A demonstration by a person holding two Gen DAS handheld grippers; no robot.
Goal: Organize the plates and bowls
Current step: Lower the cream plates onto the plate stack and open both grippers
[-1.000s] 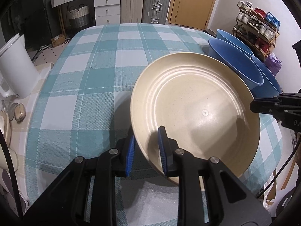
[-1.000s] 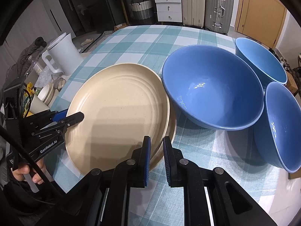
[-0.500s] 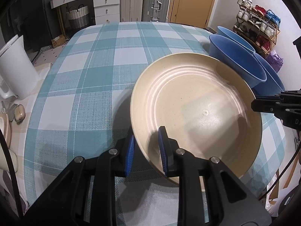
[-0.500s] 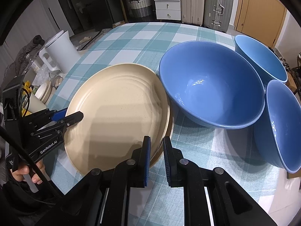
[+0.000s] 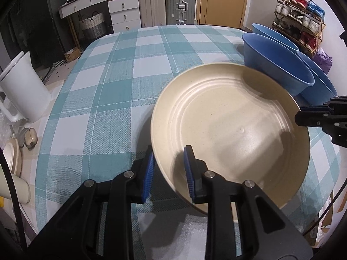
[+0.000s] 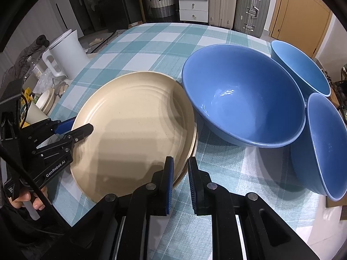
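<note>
Left tongs [image 5: 168, 171] opening since a second ago, pads straddling the cream plate's [image 5: 227, 127] near rim, gap visible. Plate on checked desk [image 5: 112, 91], touching the big blue bowl [image 6: 243, 99]. A second plate beneath, only its edge showing. Right tongs [image 6: 181, 178] pinch the opposite rim; contact partly hidden.
</note>
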